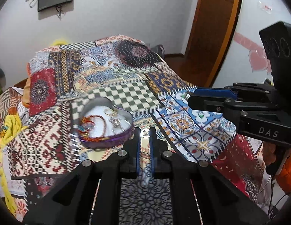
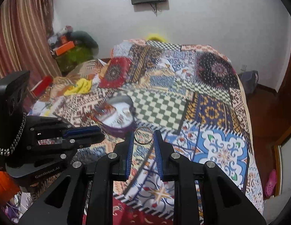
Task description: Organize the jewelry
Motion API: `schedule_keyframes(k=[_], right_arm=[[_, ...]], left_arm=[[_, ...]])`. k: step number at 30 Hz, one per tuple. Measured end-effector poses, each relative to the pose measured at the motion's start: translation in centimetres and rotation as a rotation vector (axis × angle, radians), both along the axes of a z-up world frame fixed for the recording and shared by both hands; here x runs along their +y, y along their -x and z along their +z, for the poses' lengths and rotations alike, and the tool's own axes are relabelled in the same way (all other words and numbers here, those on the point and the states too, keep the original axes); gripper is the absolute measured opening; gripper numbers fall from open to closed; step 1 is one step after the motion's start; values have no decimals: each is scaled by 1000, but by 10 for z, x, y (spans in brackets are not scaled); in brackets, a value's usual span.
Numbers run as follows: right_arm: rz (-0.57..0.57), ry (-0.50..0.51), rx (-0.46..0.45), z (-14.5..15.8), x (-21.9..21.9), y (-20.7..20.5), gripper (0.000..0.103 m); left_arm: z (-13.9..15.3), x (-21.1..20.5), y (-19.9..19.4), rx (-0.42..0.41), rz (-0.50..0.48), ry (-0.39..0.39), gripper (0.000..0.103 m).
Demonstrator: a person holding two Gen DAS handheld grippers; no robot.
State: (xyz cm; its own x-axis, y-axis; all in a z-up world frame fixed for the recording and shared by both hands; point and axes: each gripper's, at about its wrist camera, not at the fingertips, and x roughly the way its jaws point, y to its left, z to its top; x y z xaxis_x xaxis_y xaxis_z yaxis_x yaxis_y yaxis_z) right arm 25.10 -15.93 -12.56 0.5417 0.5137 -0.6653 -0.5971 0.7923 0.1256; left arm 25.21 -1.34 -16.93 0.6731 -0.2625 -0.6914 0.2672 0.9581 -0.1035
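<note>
Silver metal bangle (image 2: 143,135) is sitting clamped in the right gripper (image 2: 144,137), while the left gripper (image 1: 145,132) is pinching a small silver ring (image 1: 145,132) beside the purple heart-shaped tin (image 1: 108,140)

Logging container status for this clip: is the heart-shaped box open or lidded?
Open. The heart-shaped box shows its white inside with bracelets and small pieces lying in it; no lid is on it.
</note>
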Motion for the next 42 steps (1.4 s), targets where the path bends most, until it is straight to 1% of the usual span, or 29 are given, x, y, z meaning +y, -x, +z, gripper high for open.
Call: schedule_keyframes(k=[7, 13, 20, 24, 29, 34, 42], right_arm=[[30, -18, -27, 11, 21, 0, 19], [59, -28, -37, 13, 38, -3, 19], [87, -16, -26, 5, 59, -13, 19], [99, -20, 5, -2, 67, -21, 19], [112, -17, 57, -15, 76, -33, 19], [144, 10, 114, -31, 83, -44, 19], [158, 36, 132, -42, 90, -52, 19]], left_arm=[[17, 28, 4, -61, 46, 18, 7], [19, 43, 0, -78, 70, 34, 7], [15, 53, -10, -81, 83, 39, 7], [6, 56, -19, -64, 88, 28, 7], [-6, 61, -30, -26, 93, 44, 7], [-17, 64, -39, 10, 90, 51, 7], [-32, 69, -51, 59, 91, 72, 7]])
